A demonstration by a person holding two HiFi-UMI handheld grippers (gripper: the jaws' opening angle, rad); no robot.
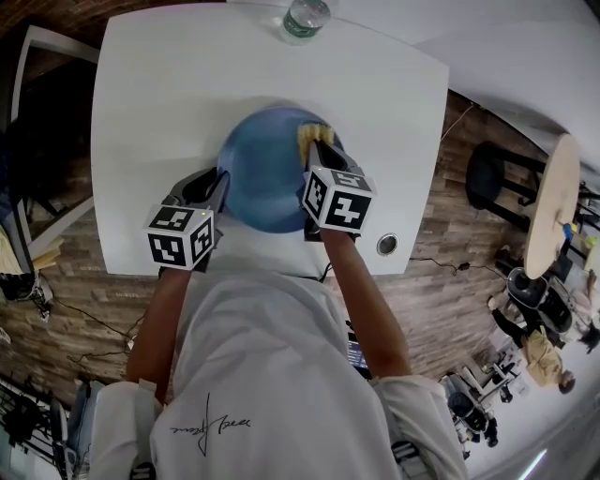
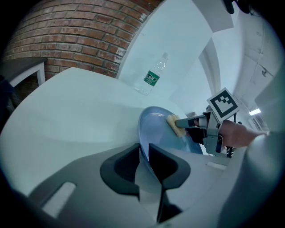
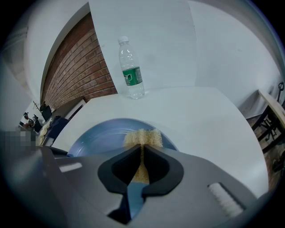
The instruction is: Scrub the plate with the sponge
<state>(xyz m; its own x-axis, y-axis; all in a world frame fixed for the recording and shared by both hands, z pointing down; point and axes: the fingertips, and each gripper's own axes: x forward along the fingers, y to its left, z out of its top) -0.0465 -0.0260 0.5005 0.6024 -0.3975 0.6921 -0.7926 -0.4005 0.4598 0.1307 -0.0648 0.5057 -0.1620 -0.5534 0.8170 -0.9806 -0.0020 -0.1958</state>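
A blue plate [image 1: 267, 178] lies on the white table [image 1: 159, 112], in front of the person. My left gripper [image 1: 217, 187] is shut on the plate's left rim; in the left gripper view the rim [image 2: 143, 133] runs edge-on between the jaws. My right gripper [image 1: 317, 150] is shut on a yellow sponge [image 1: 313, 132] that rests on the plate's far right part. The right gripper view shows the sponge [image 3: 142, 139] pinched between the jaws, over the plate [image 3: 95, 138]. In the left gripper view the sponge [image 2: 174, 125] presses on the plate's inner face.
A clear water bottle with a green label [image 1: 303, 19] stands at the table's far edge, also seen as the bottle [image 3: 130, 69] beyond the plate. A round cable port [image 1: 386, 245] sits near the table's front right edge. Brick wall [image 2: 75, 40] and furniture surround the table.
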